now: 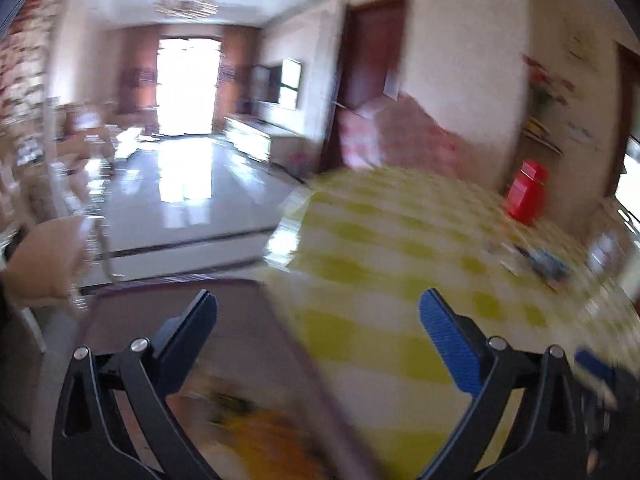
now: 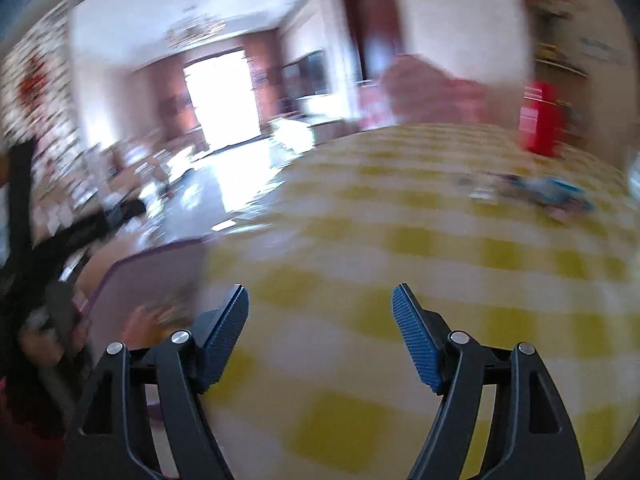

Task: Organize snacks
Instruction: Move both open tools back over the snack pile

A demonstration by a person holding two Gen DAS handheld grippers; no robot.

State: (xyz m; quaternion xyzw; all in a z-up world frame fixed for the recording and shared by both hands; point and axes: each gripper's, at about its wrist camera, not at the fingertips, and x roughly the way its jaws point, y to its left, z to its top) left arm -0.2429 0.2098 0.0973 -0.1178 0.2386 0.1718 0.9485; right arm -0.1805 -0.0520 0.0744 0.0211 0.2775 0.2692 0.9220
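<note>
Now, your left gripper (image 1: 318,322): fingers spread wide, nothing between them.
Your right gripper (image 2: 320,318): fingers apart, holding nothing.
Purple tray (image 1: 168,312): on the checked desk (image 1: 400,240), with blurred orange snacks (image 1: 256,436) inside.
Blue packets (image 2: 552,192): far across the desk.

The left gripper (image 1: 318,322) has its jaws spread wide with nothing pinched between them. Below and between them lies a purple-rimmed tray (image 1: 280,360) holding blurred yellow-orange items, probably snacks (image 1: 256,428). Beyond the right jaw stretches a yellow-checked tablecloth (image 1: 400,232), with a red box (image 1: 526,192) farther off.
</note>
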